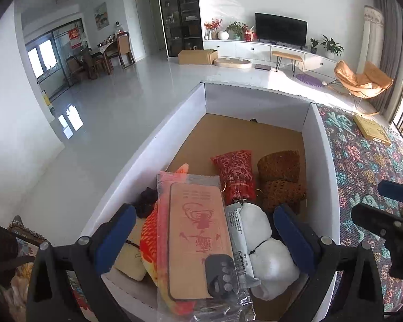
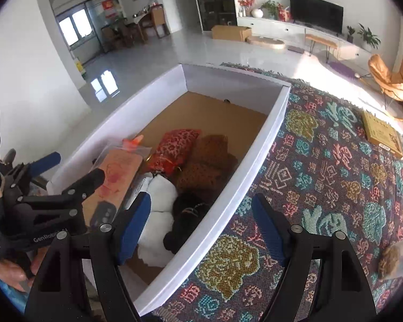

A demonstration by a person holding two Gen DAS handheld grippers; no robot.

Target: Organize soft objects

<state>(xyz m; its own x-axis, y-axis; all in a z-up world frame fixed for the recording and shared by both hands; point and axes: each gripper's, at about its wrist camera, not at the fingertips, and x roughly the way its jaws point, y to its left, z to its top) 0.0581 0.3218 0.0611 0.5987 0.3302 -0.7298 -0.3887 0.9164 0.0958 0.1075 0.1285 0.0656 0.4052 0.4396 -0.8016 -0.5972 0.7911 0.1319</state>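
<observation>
Soft stuff sits in white box [image 1: 319, 145], near end: phone case in plastic bag [image 1: 198, 238] on top, white plush [image 1: 266, 244] to right, red pouch [image 1: 235, 174] & brown knit [image 1: 282, 179] farther in. All light, squashy I reckon; bag slick, so I'd pinch its edge. Left claw [image 1: 204, 238] wide open astride bag, holding nothing. Right claw [image 2: 201, 230] wide open, empty, straddling box's right wall above patterned rug [image 2: 322, 166].

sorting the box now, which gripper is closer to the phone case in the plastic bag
Left. The left gripper is open with its fingers either side of the bagged phone case inside the white box. The right gripper straddles the box's right wall, off to the side.
</observation>
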